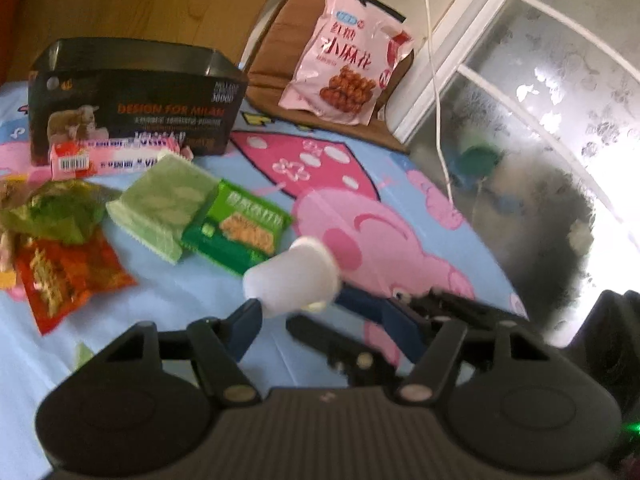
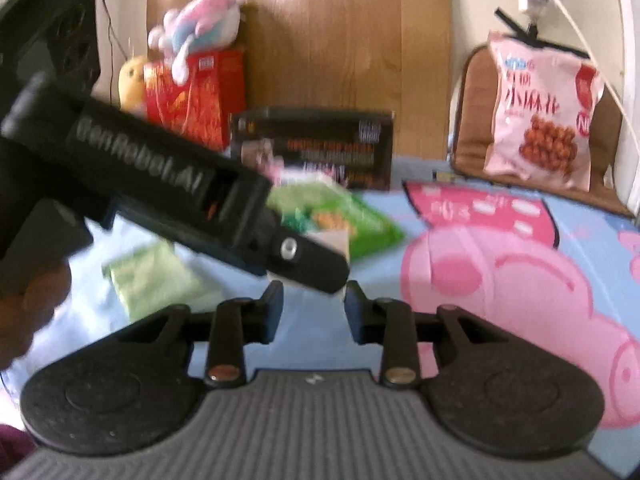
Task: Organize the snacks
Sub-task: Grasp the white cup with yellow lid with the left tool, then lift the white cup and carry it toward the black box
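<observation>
Above the bed [image 1: 200, 300], the left gripper [image 1: 296, 304] pinches a white cup [image 1: 294, 276], tilted; the right gripper [image 2: 314, 304] hovers half-open, empty.

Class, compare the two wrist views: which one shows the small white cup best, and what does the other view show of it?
The left wrist view shows it best: the white cup lies tilted between the left gripper jaws, its whole side visible. In the right wrist view the left gripper's black body covers it; only a pale sliver shows, blurred.

Daylight glares through the frosted window [image 1: 560, 120] (blown out), both fisheye views motion-blurred
</observation>
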The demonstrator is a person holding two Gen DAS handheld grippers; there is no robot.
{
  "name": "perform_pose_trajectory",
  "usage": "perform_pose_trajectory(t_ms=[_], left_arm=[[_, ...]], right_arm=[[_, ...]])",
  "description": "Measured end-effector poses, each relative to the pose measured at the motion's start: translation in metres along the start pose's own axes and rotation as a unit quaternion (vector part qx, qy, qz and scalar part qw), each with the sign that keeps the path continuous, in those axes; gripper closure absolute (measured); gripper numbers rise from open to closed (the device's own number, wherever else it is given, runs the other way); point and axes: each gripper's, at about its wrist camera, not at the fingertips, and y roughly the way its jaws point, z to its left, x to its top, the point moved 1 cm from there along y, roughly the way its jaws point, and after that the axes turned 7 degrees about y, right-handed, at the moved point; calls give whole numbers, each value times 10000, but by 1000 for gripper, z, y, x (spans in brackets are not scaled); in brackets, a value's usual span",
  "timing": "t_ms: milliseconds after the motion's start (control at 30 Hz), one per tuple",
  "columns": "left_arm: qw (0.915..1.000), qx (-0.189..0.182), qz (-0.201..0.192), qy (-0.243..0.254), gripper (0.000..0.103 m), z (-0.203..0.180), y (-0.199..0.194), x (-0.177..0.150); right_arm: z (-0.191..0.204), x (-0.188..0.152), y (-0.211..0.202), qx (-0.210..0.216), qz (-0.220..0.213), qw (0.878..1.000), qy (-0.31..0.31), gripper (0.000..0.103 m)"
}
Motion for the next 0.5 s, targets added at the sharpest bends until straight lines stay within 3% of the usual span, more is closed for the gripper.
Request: perform_pose_trajectory(t_ms=[133, 267, 500], left_arm=[[9997, 3, -138, -197, 38, 18, -4, 11], [9990, 14, -230, -378, 40, 38, -13, 14], [9959, 77, -250, -863, 40, 73, -17, 10]], right_arm=[[7, 21, 15, 6, -145, 9997, -203, 68], [12, 25, 32, 113, 3, 9997, -200, 72], [6, 21, 41, 203, 151, 9997, 51, 60]])
